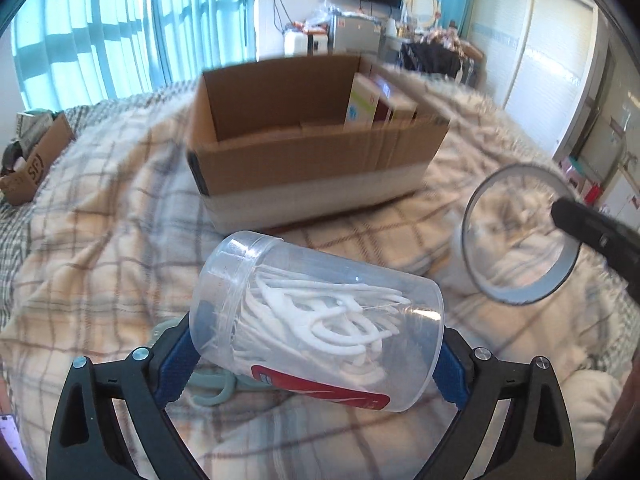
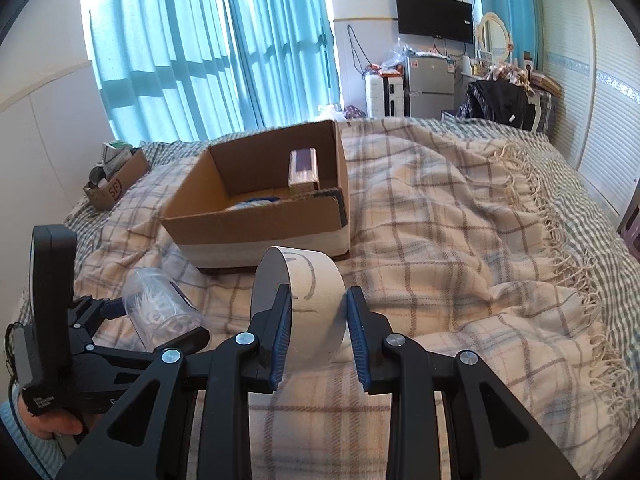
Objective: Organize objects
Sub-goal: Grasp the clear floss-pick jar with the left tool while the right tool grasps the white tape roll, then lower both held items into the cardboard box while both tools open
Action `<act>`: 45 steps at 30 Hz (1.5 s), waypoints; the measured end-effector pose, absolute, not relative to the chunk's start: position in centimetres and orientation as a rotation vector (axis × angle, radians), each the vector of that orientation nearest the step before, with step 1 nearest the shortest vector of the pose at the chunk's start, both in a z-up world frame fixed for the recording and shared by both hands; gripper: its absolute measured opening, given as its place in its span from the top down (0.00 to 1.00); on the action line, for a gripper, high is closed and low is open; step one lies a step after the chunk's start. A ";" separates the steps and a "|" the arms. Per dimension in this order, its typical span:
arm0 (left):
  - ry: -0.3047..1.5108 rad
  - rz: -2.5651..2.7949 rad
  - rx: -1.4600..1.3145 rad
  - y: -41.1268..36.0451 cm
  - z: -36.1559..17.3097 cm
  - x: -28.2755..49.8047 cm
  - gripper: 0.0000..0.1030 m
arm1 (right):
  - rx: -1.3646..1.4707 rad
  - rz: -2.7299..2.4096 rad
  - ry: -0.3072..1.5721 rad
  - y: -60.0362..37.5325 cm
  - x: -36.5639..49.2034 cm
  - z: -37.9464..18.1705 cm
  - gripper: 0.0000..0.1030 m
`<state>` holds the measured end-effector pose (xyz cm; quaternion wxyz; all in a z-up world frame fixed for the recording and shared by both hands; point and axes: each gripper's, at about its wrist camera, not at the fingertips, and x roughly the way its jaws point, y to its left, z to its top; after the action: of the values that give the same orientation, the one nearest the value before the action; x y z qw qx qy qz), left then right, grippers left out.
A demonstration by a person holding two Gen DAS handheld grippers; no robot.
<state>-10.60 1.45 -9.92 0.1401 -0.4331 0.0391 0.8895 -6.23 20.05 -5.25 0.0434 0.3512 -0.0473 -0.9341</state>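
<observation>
Holding a clear plastic jar of white floss picks (image 1: pixel 316 320) crosswise between its blue pads, the left gripper (image 1: pixel 316 356) is pinched onto the jar's sides, lid end tipped up and away over the plaid cream blanket on the bed (image 1: pixel 100 248). The right gripper (image 2: pixel 318 320) straddles a wide roll of beige tape (image 2: pixel 304 300) standing on edge; its pads sit against or just beside the roll's faces, and I cannot tell whether they bite or merely bracket it. Ahead of both lies the open brown cardboard box (image 2: pixel 256 220), already carrying a few small cartons (image 2: pixel 303 172) upright at one end.

To do this step well, I judge the jar should travel level over the box's near wall and go down in the free floor area, away from the cartons, before the pads release. The smooth round jar may roll or slip, so a steady squeeze and a low release seem wise. The tape roll needs a firm squeeze across its flat faces before lifting, and the two grippers should approach the box in turn.
</observation>
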 end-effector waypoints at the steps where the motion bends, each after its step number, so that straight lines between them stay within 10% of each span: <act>1: 0.104 2.580 -1.236 1.4 -9.1 -10.2 0.05 | 1.059 -2.859 -0.137 19.9 -5.8 -4.7 0.74; 20: 0.022 2.663 -1.064 0.9 -0.5 -11.8 0.05 | 0.857 -2.859 -0.067 18.7 -6.8 2.4 0.74; 45: 0.026 2.626 -1.128 1.4 -7.0 -28.0 0.00 | 0.951 -2.811 -0.120 18.4 -25.0 -2.8 0.74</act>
<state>-28.01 1.39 -7.02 0.1412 -0.3907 0.0092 0.9096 -24.95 18.39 -2.78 0.0856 0.3191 -0.0402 -0.9430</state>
